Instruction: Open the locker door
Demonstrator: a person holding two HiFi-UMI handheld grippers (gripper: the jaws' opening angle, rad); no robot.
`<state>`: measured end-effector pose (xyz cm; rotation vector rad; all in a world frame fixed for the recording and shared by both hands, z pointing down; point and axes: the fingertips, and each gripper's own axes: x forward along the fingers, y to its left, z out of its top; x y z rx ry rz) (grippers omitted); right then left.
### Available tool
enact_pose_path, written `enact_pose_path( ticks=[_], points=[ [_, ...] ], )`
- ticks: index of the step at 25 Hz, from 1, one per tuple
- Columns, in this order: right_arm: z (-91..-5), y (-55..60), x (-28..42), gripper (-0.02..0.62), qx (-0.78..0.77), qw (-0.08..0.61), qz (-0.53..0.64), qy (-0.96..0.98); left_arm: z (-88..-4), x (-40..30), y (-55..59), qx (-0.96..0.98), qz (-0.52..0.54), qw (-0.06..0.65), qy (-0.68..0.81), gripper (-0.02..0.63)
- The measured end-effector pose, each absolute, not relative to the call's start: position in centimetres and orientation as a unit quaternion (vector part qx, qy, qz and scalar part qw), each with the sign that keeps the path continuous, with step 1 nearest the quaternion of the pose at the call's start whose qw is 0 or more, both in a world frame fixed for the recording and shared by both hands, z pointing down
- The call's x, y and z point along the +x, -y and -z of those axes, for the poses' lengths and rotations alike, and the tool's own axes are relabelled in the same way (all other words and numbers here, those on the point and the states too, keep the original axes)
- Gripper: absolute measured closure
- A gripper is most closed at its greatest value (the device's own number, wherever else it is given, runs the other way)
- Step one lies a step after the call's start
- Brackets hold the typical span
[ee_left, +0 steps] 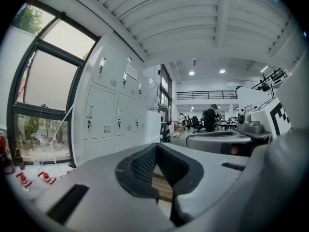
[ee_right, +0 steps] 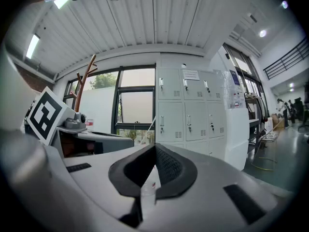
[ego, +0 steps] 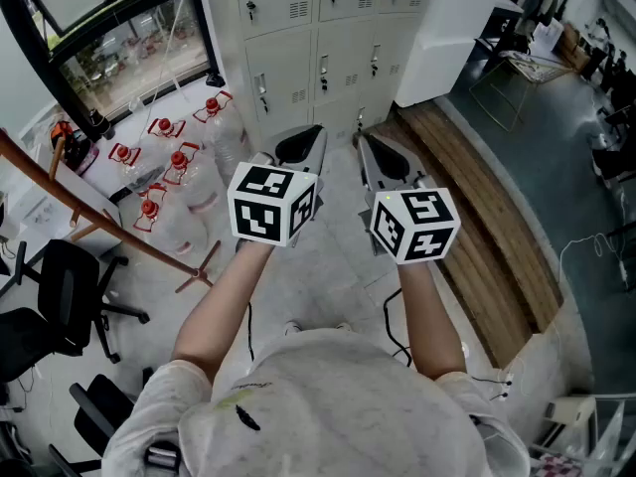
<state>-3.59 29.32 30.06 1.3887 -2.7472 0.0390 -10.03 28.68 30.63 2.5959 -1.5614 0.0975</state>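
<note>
A bank of pale grey lockers [ego: 318, 48] stands ahead of me, all its doors closed, each with a small handle and vent. It also shows in the left gripper view as lockers [ee_left: 113, 108] at the left, and in the right gripper view as lockers [ee_right: 186, 110] straight ahead. My left gripper [ego: 303, 142] and right gripper [ego: 373, 152] are held side by side at chest height, well short of the doors. Both point toward the lockers. The left gripper [ee_left: 155, 149] is shut and holds nothing. The right gripper [ee_right: 155, 151] is shut and empty too.
Several large water bottles [ego: 164, 172] with red caps lie on the floor left of the lockers, below a window [ego: 119, 48]. A wooden coat stand [ego: 99, 217] leans across the left. A wooden platform [ego: 487, 207] runs along the right, a white cabinet [ego: 447, 28] beside the lockers. Office chairs [ego: 60, 296] stand at left.
</note>
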Motion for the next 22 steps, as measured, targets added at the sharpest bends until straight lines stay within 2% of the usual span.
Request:
enact_pose_path(
  ticks=[4, 22],
  points=[
    [-30.0, -29.6, -4.6, 0.597, 0.446, 0.016, -0.023, 0.895, -30.9, -11.1, -29.0, 0.855, -0.033, 0.056, 0.515, 0.600],
    [-30.6, -28.6, -8.9, 0.597, 0.456, 0.026, -0.023, 0.889, -31.4, -15.1, -27.7, 0.865, -0.028, 0.064, 0.496, 0.600]
  ],
)
